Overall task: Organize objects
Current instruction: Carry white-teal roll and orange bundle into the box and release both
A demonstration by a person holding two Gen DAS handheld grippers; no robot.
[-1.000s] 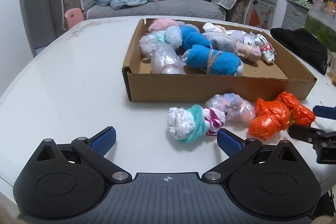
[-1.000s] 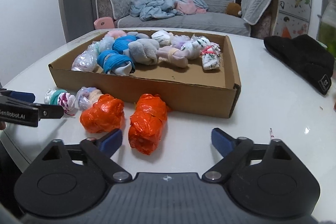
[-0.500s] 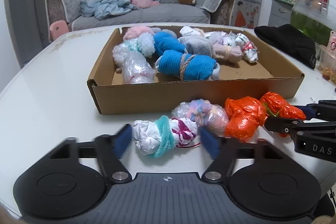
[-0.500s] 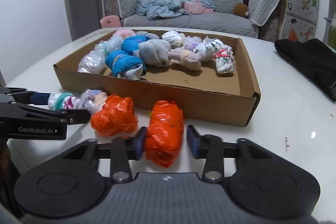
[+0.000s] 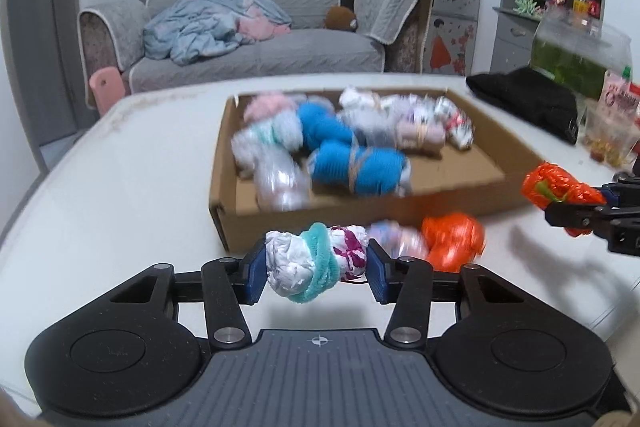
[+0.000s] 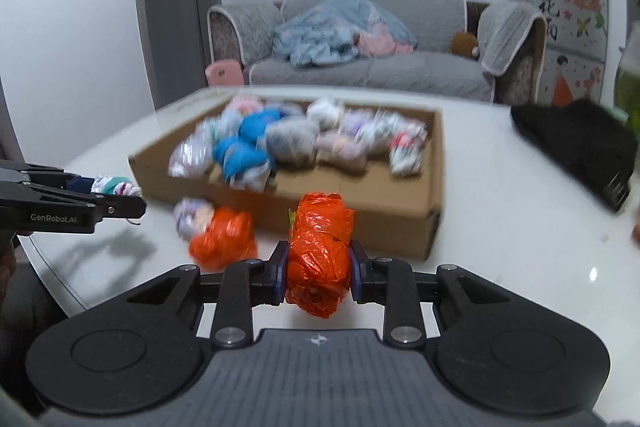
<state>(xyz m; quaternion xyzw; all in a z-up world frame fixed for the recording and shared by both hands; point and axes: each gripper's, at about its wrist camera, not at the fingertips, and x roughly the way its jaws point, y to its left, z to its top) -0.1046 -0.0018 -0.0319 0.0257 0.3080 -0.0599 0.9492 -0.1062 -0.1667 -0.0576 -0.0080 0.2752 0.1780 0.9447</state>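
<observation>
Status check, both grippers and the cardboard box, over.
Left gripper shut on white bundle with teal band. Right gripper shut on orange bundle. Both lifted off table. Cardboard box ahead, partly filled; nothing blocking.

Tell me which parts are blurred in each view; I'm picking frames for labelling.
Left wrist: cardboard box and its bundles smeared, held white-teal bundle sharp. Right wrist: box and loose orange bundle blurred, gripped orange bundle crisp.

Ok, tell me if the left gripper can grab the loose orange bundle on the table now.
Probably not: the left gripper is shut on the white-and-teal bundle, so the orange bundle beside it must wait.
</observation>
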